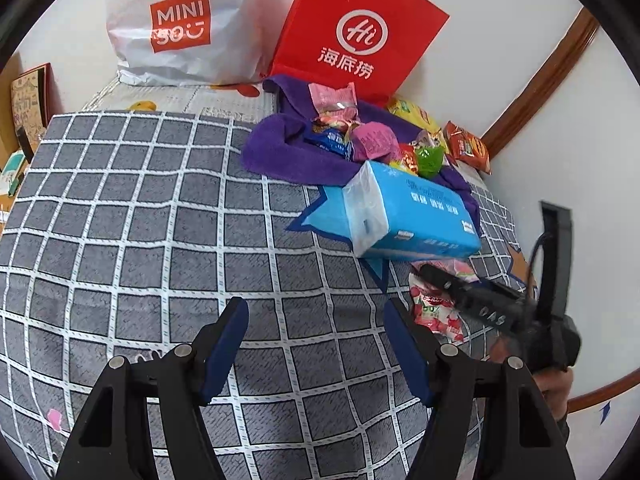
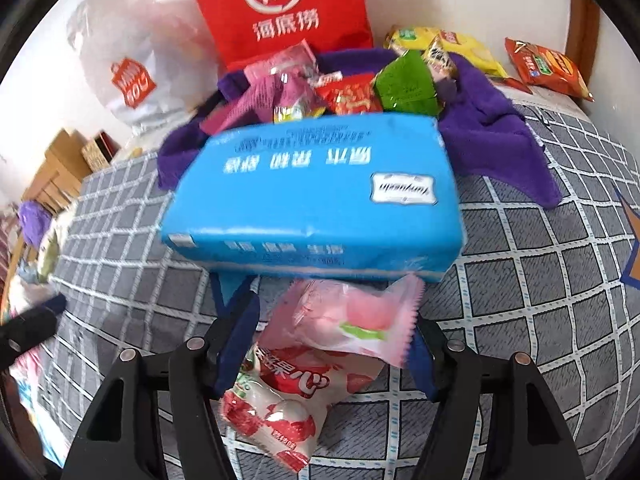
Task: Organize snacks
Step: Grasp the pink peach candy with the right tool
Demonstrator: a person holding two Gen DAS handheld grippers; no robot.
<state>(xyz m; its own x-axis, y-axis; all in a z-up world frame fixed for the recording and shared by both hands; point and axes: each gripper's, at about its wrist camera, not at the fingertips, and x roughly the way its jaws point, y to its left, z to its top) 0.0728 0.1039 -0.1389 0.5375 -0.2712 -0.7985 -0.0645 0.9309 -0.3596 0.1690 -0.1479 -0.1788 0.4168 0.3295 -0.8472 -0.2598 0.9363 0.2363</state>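
Note:
A pile of snack packets (image 1: 360, 136) lies on a purple towel (image 1: 280, 152) at the back of the checked bed cover. A blue tissue pack (image 1: 412, 216) lies in front of it. My left gripper (image 1: 316, 320) is open and empty over bare cover. My right gripper (image 2: 336, 328) is open with two packets between its fingers: a pink peach candy packet (image 2: 352, 320) on top of a red-and-white lychee jelly packet (image 2: 288, 396). Both lie on the cover just in front of the tissue pack (image 2: 320, 196). The right gripper also shows in the left wrist view (image 1: 480, 304).
A red paper bag (image 1: 356, 28) and a white plastic bag (image 1: 180, 24) stand against the back wall. A yellow packet (image 2: 460, 48) and an orange-red packet (image 2: 548, 68) lie beyond the towel at the right. Boxes (image 1: 28, 108) stand off the bed's left edge.

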